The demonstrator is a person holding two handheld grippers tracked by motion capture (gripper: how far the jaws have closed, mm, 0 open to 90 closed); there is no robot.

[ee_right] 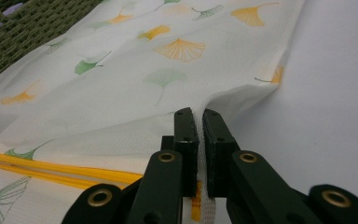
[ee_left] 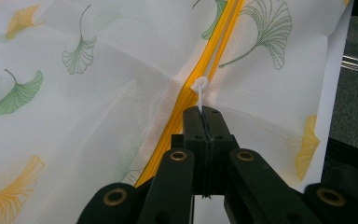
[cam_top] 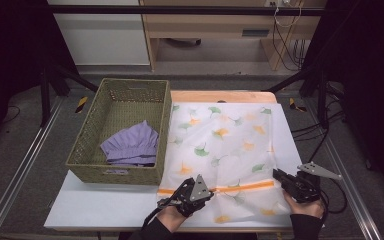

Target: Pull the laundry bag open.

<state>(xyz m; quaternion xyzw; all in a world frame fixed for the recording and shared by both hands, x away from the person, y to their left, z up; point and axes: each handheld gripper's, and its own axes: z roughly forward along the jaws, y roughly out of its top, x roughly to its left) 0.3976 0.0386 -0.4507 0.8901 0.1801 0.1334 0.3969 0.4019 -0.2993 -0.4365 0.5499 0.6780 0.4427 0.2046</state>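
A white fabric bag (cam_top: 225,140) printed with ginkgo leaves lies flat on the table, an orange zipper (cam_top: 245,187) running across its near end. My left gripper (cam_top: 212,194) is at the zipper's left part, shut on the small white zipper pull (ee_left: 199,89), with the orange zipper (ee_left: 223,28) running away ahead of it. My right gripper (cam_top: 278,175) is at the bag's right edge near the zipper's end. In the right gripper view the right gripper (ee_right: 196,115) is shut on a raised fold of the bag (ee_right: 168,74).
A green woven basket (cam_top: 80,150) stands to the left of the bag and touches it, with folded purple cloth (cam_top: 132,145) inside. Bare white tabletop (cam_top: 100,205) lies in front of the basket. Metal rails and dark stands flank the table.
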